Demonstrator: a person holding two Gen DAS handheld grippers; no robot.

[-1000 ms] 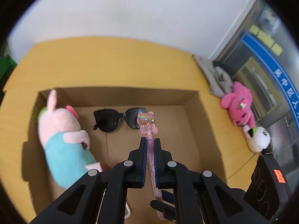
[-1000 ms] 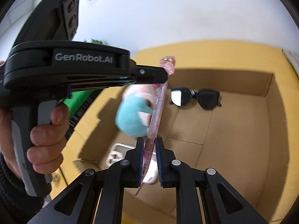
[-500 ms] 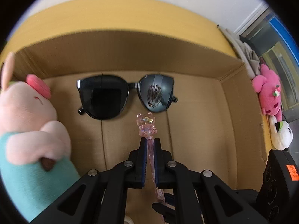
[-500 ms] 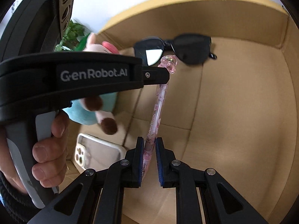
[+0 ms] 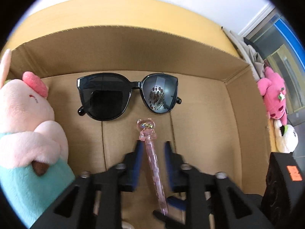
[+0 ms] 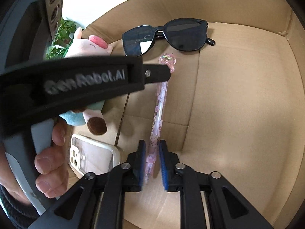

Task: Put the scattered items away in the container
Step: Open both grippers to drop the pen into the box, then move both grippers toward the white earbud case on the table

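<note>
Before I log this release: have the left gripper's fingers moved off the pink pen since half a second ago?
Yes. The left gripper has opened; its fingers now stand apart from the pink pen, above the cardboard box floor near the sunglasses.

The left hand-held gripper point(image 5: 152, 148) has its jaws spread apart. The right hand-held gripper point(image 6: 152, 148) has its jaws slightly parted. A hand point(image 6: 50, 164) clasps the left handle.

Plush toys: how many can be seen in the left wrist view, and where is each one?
3. A pink pig plush lies inside the cardboard box at its left wall; a magenta plush and a white plush lie outside, right. Others may be hidden.
</note>
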